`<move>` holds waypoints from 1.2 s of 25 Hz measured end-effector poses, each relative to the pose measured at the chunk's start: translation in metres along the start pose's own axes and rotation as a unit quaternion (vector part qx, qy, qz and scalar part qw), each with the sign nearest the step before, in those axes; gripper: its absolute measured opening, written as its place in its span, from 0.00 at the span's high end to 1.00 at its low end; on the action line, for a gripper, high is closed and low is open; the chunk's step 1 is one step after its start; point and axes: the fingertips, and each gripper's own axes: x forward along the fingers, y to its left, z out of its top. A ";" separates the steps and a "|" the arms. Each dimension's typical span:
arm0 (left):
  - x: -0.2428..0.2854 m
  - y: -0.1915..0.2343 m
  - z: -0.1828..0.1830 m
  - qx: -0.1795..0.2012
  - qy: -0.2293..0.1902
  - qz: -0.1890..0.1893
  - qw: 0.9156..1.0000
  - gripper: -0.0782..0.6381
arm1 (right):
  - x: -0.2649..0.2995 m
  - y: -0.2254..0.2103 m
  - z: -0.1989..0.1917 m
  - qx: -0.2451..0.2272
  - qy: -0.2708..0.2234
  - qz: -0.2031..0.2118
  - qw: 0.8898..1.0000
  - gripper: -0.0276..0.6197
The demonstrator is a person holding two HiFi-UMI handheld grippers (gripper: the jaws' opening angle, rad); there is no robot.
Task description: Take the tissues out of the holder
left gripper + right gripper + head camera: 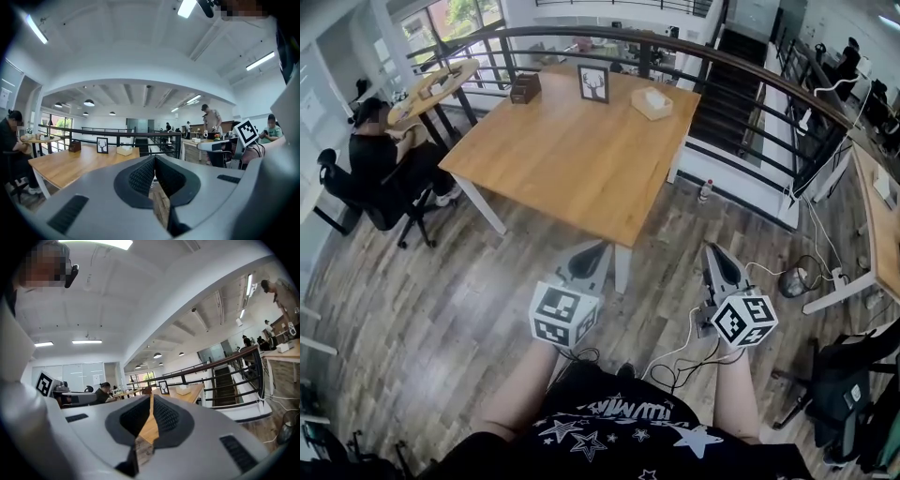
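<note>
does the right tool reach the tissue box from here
Probably not yet: the tissue box sits near the table's far edge, and the right tool hangs over floor short of the table.

Bright, even daylight from windows (450, 19) and ceiling strips (187, 7); strong fisheye bending at edges.

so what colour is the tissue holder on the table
Pale tan, wood-like tissue holder with white tissue on top; clearest in the head view.

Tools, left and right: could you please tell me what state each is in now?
Left tool: closed, holding nothing.
Right tool: closed, holding nothing.
</note>
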 end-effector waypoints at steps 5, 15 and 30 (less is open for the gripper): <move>0.011 -0.003 -0.002 0.000 0.010 0.010 1.000 0.87 | 0.005 -0.015 -0.003 0.013 0.004 0.005 1.000 0.91; 0.043 -0.004 0.008 0.003 0.008 -0.006 1.000 0.87 | 0.012 -0.038 -0.003 -0.003 0.018 -0.007 1.000 0.91; 0.192 0.047 0.021 -0.018 -0.002 -0.047 0.999 0.87 | 0.101 -0.125 0.005 0.001 0.048 -0.052 0.997 0.91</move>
